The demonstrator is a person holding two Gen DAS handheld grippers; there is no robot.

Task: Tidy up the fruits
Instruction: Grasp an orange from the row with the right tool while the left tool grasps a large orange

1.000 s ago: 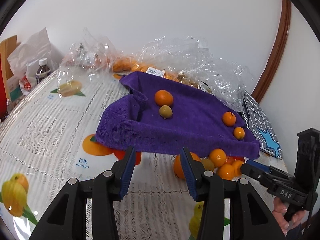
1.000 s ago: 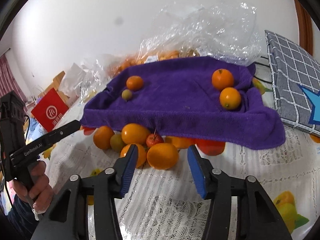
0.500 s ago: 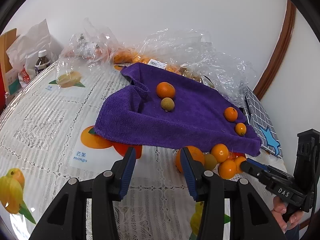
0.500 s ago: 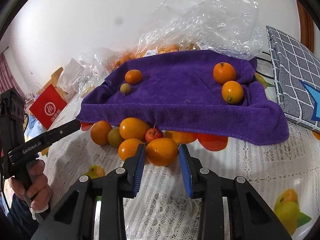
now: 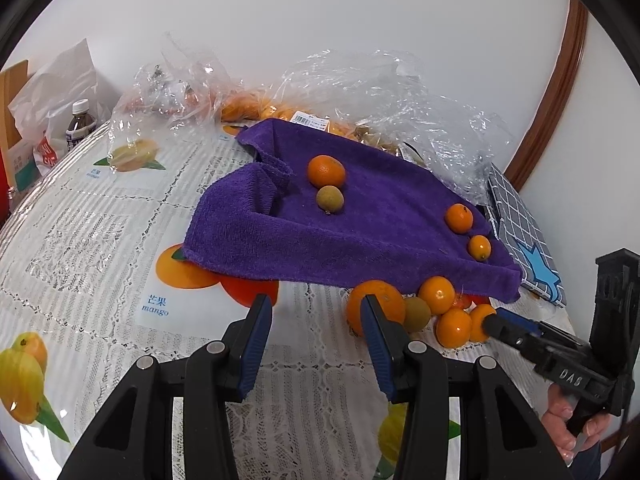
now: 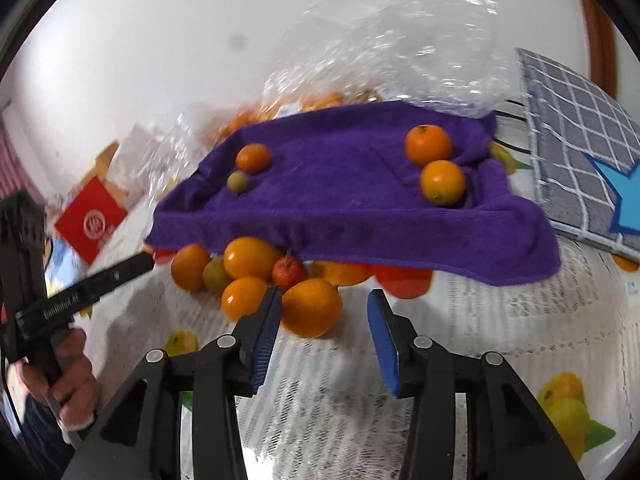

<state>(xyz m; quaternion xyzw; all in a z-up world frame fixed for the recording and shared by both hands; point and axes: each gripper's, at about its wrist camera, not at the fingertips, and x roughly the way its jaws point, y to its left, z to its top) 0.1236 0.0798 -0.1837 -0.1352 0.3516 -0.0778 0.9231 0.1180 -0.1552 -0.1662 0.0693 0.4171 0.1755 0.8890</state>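
Right gripper (image 6: 323,322), briefly pinched toward the front orange (image 6: 311,307), has just been opening again, orange ungrasped; left gripper (image 5: 316,334) open, empty.

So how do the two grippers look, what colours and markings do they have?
Both are black plastic with silver screws and blue pads on the fingers. The left gripper has white "GenRobot.AI" lettering on one finger; the right gripper shows "DAS". Each has a pistol-style handle; a thin dark cable hangs by the left one.

Four fruits (image 6: 428,145) lie on the purple towel (image 6: 340,184): two pairs at opposite ends; a cluster of oranges (image 6: 311,307) sits at its front edge
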